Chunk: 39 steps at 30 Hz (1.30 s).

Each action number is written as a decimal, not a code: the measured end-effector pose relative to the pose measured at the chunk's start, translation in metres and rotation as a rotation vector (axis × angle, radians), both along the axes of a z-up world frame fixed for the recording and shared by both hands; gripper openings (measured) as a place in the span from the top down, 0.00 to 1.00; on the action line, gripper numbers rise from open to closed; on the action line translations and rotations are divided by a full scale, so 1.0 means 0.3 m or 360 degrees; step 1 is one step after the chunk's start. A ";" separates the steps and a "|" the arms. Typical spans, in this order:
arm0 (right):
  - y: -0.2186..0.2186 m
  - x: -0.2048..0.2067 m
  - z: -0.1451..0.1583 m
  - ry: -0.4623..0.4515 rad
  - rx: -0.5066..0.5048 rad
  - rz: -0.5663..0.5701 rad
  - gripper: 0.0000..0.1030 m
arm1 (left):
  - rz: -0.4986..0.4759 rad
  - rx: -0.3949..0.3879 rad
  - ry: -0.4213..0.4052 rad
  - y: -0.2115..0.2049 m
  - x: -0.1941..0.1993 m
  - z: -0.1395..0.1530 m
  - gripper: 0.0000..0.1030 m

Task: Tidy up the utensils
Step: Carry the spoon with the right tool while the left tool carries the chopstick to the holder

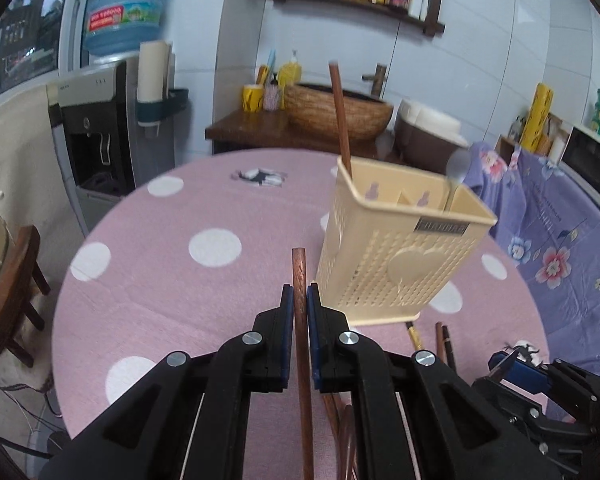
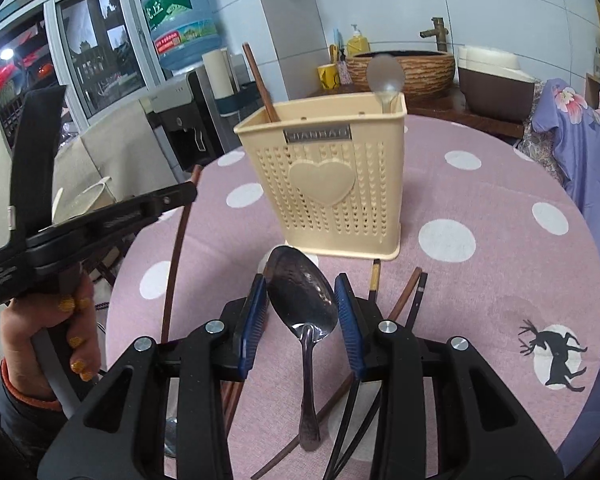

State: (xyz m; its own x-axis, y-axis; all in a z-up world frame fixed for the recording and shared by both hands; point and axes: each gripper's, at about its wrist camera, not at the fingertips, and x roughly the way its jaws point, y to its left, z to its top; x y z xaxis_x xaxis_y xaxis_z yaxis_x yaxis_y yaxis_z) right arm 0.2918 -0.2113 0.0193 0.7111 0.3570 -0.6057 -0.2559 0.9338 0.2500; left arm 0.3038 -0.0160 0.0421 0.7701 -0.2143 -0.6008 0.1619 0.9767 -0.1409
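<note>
Already 1 chopstick and 1 spoon stand in the cream holder (image 2: 332, 168). My left gripper (image 1: 299, 304) pinches a brown chopstick (image 1: 300, 280); my right gripper (image 2: 302, 300) clasps a steel spoon (image 2: 302, 292). Several chopsticks (image 2: 408, 292) remain on the table.

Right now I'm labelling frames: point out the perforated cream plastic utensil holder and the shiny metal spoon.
Perforated cream plastic utensil holder (image 2: 323, 184), right wrist view, heart on its front.
Shiny metal spoon (image 2: 300, 290), right wrist view, bowl.
</note>
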 end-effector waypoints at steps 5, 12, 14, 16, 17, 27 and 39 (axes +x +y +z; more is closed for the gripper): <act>-0.002 -0.008 0.046 -0.0038 0.0018 0.0007 0.66 | 0.0017 -0.0017 -0.0121 0.033 -0.041 0.084 0.92; 0.025 -0.007 0.069 -0.0067 -0.0011 0.0024 0.68 | 0.0041 -0.0030 -0.0199 0.054 -0.061 0.123 0.93; 0.027 -0.011 0.075 -0.0076 -0.0014 0.0022 0.68 | 0.0042 -0.0051 -0.0201 0.061 -0.065 0.126 0.93; 0.026 -0.012 0.075 -0.0080 -0.0016 0.0024 0.68 | 0.0045 -0.0057 -0.0216 0.066 -0.074 0.134 0.93; 0.026 -0.014 0.079 -0.0085 -0.0019 0.0026 0.68 | 0.0045 -0.0058 -0.0224 0.068 -0.078 0.138 0.93; 0.020 -0.021 0.126 -0.0129 -0.0007 0.0047 0.68 | 0.0035 -0.0068 -0.0319 0.069 -0.101 0.206 0.93; 0.000 0.024 0.301 -0.0325 -0.0019 0.0037 0.68 | 0.0027 -0.0147 -0.0485 0.055 -0.075 0.368 0.93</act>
